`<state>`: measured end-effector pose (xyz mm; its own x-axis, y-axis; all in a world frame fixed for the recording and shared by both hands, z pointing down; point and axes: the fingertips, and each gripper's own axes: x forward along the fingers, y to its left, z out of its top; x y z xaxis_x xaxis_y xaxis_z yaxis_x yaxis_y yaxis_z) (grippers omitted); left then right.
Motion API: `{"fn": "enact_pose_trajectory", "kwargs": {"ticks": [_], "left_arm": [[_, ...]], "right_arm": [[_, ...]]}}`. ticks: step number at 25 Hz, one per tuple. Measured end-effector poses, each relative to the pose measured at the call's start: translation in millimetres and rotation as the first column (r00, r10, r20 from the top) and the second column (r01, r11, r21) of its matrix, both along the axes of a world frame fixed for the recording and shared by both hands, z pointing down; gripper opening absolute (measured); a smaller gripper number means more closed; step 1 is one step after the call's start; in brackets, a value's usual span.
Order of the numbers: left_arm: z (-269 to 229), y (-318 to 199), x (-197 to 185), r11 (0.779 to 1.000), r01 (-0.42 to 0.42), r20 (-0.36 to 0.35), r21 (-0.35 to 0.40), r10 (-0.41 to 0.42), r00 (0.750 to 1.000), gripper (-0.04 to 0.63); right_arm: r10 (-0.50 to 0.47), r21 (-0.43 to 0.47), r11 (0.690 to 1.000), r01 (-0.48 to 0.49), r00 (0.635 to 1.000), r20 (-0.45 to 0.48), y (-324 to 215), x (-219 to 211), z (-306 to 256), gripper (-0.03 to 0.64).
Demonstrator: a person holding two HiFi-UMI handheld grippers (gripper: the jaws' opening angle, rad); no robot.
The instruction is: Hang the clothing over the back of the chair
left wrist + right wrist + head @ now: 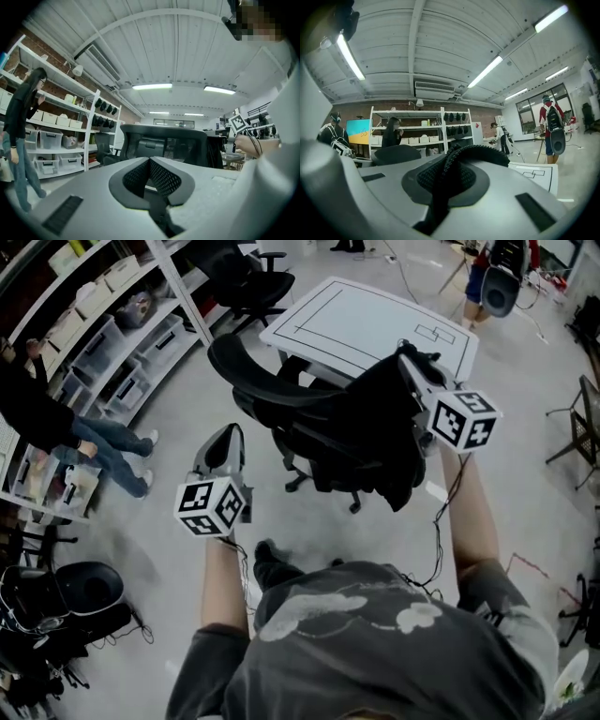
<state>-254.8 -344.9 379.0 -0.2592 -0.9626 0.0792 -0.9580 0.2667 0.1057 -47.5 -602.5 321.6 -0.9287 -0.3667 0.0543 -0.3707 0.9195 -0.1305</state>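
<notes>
A black office chair (246, 374) stands in the middle of the floor, its curved back toward the left. Black clothing (375, 442) hangs in a bundle over the chair's right side, and my right gripper (410, 367) is shut on its upper edge. In the right gripper view the dark knit fabric (480, 152) is pinched in that gripper (450, 165). My left gripper (228, 435) hovers left of the chair, apart from it, shut and empty. In the left gripper view its closed tips (150, 161) point at the chair back (164, 140).
A white table (366, 320) with black outlines stands just behind the chair. A second black chair (248, 282) is further back. Shelves with bins (103, 324) line the left, where a person (56, 423) stands. Another person (492, 282) is far right. Cables trail on the floor.
</notes>
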Motion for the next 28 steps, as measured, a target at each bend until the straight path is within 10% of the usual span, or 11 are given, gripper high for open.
{"fn": "enact_pose_trajectory", "kwargs": {"ticks": [16, 28], "left_arm": [[-13.2, -67.9, -158.3, 0.975, -0.218, 0.001, 0.036, 0.218, 0.976, 0.002], [-27.8, -107.6, -209.0, 0.923, -0.374, -0.015, 0.095, 0.377, 0.926, 0.002]], "right_arm": [[0.081, 0.07, 0.994, -0.079, 0.996, -0.028, -8.0, -128.9, -49.5, 0.002], [0.149, 0.127, 0.98, -0.152, 0.988, 0.033, 24.7, -175.5, -103.5, 0.002]]}}
